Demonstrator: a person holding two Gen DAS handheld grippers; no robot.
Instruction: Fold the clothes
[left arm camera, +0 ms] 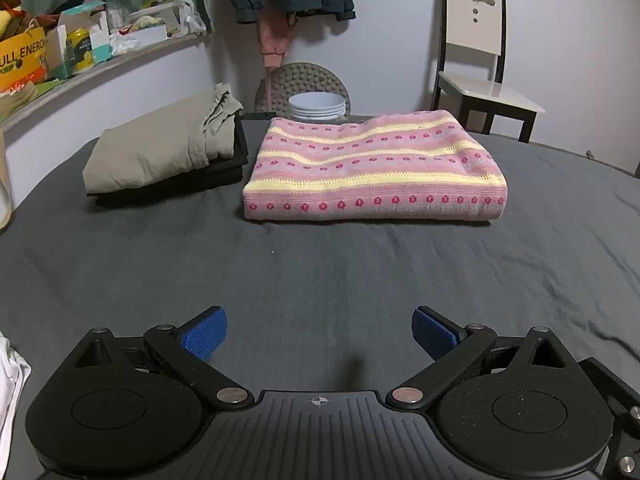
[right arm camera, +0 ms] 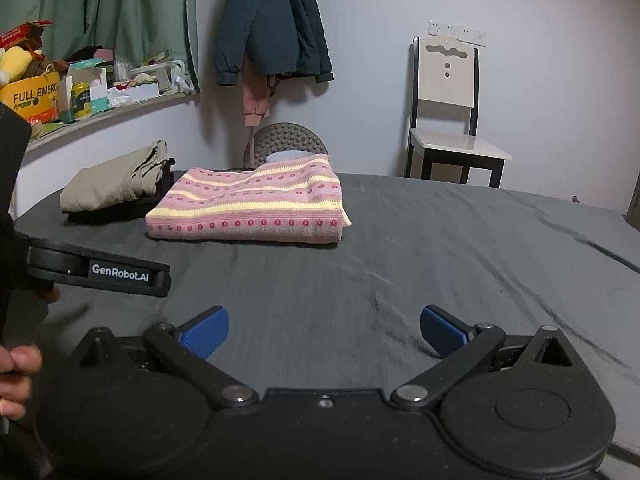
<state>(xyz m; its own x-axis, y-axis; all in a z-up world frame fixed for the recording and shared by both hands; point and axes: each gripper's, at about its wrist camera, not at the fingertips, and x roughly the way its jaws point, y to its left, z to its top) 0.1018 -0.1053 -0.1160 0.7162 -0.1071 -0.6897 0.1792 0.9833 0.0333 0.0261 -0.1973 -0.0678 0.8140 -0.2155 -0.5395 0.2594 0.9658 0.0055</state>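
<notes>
Pink striped knit (left arm camera: 372, 164) lay folded on grey bed (left arm camera: 320, 272), beside khaki-on-black folded stack (left arm camera: 160, 152). Left claw (left arm camera: 320, 334) and right claw (right arm camera: 325, 332) both spread, empty, well short of clothes. Judged between garments; next needs fresh unfolded item, possibly white cloth (left arm camera: 10, 376) at left edge.

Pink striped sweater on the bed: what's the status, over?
Left gripper and right gripper open, empty, over the grey sheet. Pink striped sweater folded flat beside the khaki and black stack. Nothing in the way.
</notes>
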